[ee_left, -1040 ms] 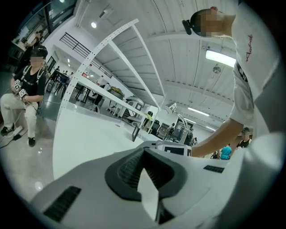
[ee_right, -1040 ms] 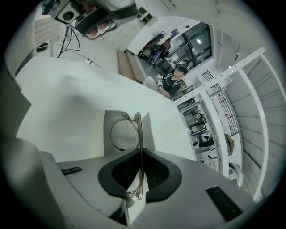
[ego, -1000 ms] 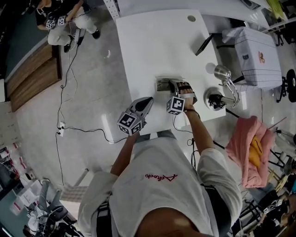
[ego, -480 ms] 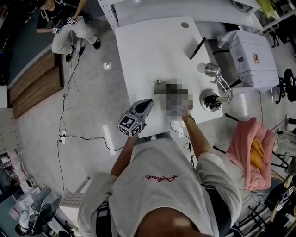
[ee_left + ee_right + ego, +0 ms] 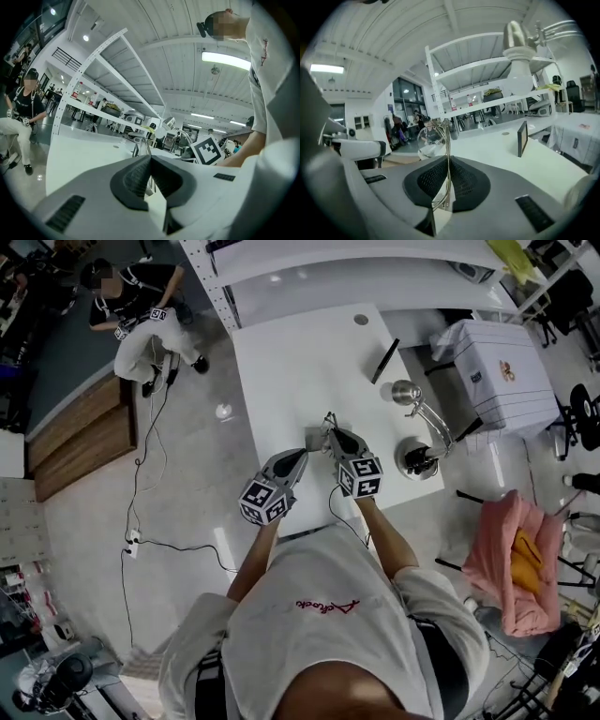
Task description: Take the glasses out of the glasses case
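From the head view, the person stands at the near edge of a white table [image 5: 300, 362] with both tools held out over it: the left tool [image 5: 302, 454] and the right tool [image 5: 330, 432] point toward each other's tips, close together. A thin wire-framed pair of glasses [image 5: 328, 420] juts from the right tool's tip, and the grey glasses case [image 5: 312, 439] lies on the table just beside both tips, partly hidden by them. Further along the table are a silver desk lamp [image 5: 408, 392] and a small black panel [image 5: 384, 360]; off the table to the right is a heap of pink cloth [image 5: 511, 549], and a seated person [image 5: 141, 324] is well apart at the upper left. In the left gripper view, the left tool [image 5: 150, 159] has its dark ribbed pads brought together at the tips with nothing between them; the right tool's marker cube [image 5: 206, 150] shows just beyond. In the right gripper view, the right tool [image 5: 449, 161] is clamped on the glasses [image 5: 431, 138]: the gold wire arm runs down between the pads, and a round lens stands upright above them, clear of any case; the lamp [image 5: 515, 37] rises at the upper right and the black panel [image 5: 522, 138] stands on the table [image 5: 497, 154] behind
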`<action>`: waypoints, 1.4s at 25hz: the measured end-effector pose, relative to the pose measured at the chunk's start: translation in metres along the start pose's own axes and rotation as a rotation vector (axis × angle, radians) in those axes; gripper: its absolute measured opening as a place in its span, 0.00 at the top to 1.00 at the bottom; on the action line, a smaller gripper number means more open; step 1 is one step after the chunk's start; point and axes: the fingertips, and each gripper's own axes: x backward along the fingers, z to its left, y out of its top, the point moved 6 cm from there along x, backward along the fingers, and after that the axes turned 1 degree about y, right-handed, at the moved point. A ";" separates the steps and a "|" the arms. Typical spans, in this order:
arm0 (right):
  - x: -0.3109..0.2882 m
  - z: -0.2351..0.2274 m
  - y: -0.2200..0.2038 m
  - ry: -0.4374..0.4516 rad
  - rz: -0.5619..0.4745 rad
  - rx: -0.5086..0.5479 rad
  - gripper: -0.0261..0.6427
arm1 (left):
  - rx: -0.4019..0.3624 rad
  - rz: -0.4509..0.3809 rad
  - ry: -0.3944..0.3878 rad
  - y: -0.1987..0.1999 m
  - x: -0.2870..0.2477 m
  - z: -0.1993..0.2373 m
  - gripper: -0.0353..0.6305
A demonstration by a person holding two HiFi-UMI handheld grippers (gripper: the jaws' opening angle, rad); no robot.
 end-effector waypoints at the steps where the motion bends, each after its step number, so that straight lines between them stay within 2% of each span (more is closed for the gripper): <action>1: 0.004 -0.001 0.002 0.006 -0.026 -0.028 0.91 | -0.003 -0.004 0.001 0.002 -0.002 -0.001 0.91; 4: 0.014 -0.003 0.006 0.016 -0.057 -0.038 0.91 | -0.007 -0.016 0.006 0.005 -0.008 -0.005 0.91; 11: 0.047 0.012 0.011 0.075 -0.082 0.130 0.91 | -0.027 -0.011 0.022 -0.001 -0.017 -0.024 0.91; 22: 0.089 0.019 0.007 0.044 -0.115 0.107 0.91 | -0.036 -0.024 0.008 -0.008 -0.010 -0.042 0.91; 26: 0.104 0.038 0.005 0.031 -0.130 0.119 0.91 | -0.049 -0.044 -0.006 -0.010 0.010 -0.053 0.91; 35: 0.149 0.109 -0.024 0.010 -0.144 0.106 0.91 | -0.043 -0.057 0.000 -0.032 0.098 -0.082 0.91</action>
